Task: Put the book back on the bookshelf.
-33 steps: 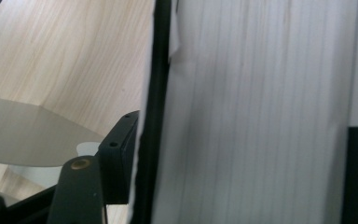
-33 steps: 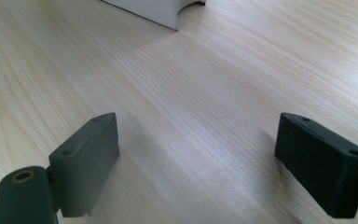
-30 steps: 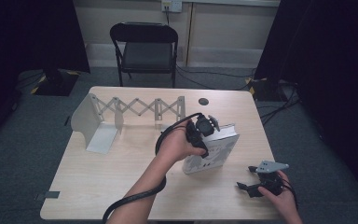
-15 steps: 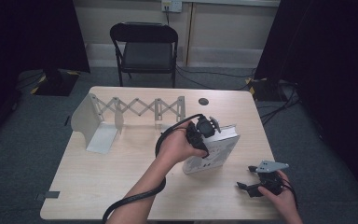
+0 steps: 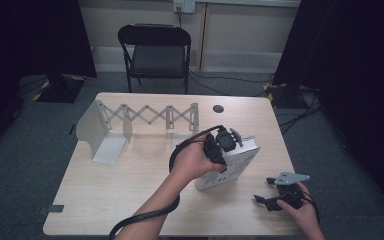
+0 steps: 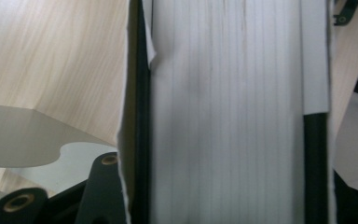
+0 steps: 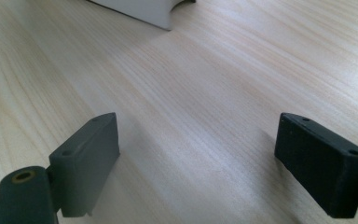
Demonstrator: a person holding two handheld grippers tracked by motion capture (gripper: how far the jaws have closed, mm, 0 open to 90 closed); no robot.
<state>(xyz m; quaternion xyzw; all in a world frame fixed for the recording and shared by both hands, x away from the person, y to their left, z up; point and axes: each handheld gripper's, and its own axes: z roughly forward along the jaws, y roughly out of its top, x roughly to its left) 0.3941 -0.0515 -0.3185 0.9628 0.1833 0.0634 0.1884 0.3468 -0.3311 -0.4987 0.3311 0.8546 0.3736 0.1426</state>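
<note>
A thick white book stands tilted on its edge right of the table's middle. My left gripper reaches over its top, and its jaws have just been closing with the book between them. In the left gripper view the book's page edge runs up the middle, with a black jaw pressed against each side. My right gripper rests near the table's front right corner, held by a hand, apart from the book. Its jaws stand open over bare wood, with a corner of the white book farther off.
A grey metal accordion rack with end plates stands along the far left of the light wooden table. A black round plug sits in the tabletop at the back. A black folding chair stands behind the table.
</note>
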